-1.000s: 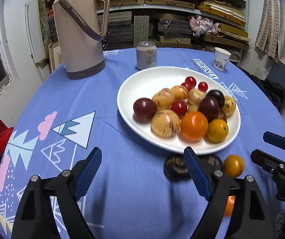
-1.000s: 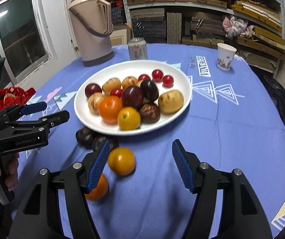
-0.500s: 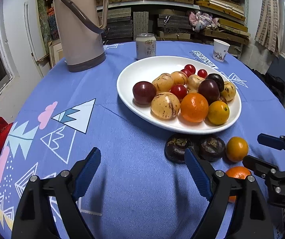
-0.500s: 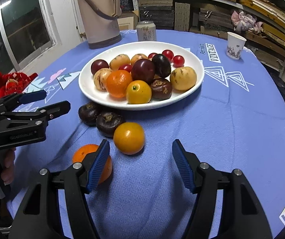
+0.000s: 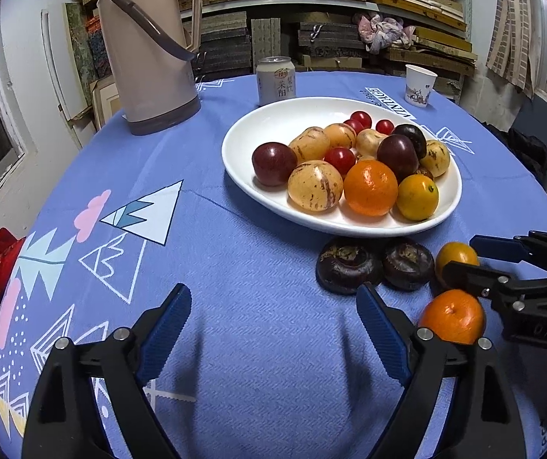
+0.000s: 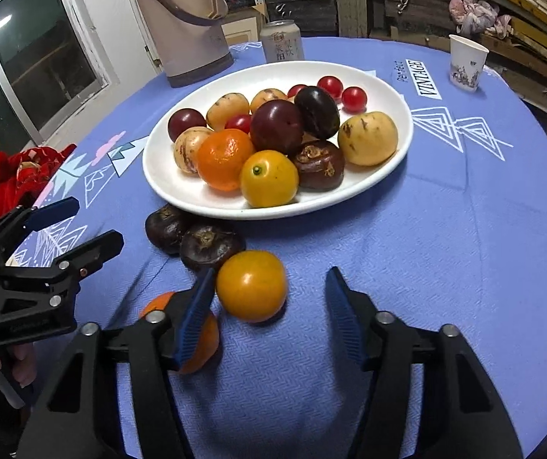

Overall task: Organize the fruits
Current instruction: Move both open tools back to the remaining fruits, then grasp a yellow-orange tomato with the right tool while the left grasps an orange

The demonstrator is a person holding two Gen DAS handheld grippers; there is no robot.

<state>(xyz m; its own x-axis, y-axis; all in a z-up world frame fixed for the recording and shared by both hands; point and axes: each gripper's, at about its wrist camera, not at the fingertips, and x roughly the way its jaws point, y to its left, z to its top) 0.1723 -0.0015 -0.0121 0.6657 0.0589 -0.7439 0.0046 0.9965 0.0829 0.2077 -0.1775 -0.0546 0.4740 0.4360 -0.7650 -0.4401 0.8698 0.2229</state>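
You had the right gripper (image 6: 265, 306) spread wide and low over the blue-clothed tabletop (image 6: 464, 248), its jaws empty, with the yellow-orange citrus (image 6: 251, 285) sitting just ahead of them and nearer the left pad than the right, apart from both. That fruit lay off the white plate (image 6: 403, 141), near its front rim and just beside two dark brown water chestnuts (image 6: 212, 244); a deeper orange mandarin (image 6: 200, 340) sat partly hidden behind your left finger. Judging by its look, the citrus was light, round and smooth-skinned, firm enough for a moderate squeeze but apt to roll or squirt out of an off-centre pinch, so the widest middle, with a pad on each side, looked like the place to take it. Your gripper pointed forward toward the plate, roughly level, and would have needed to shift slightly left to centre the fruit. The left gripper (image 5: 273, 338) was likewise open and held nothing, hovering over bare cloth with the chestnuts ahead and to its right. The plate was already heaped with plums, pepino melons, cherry tomatoes and citrus.
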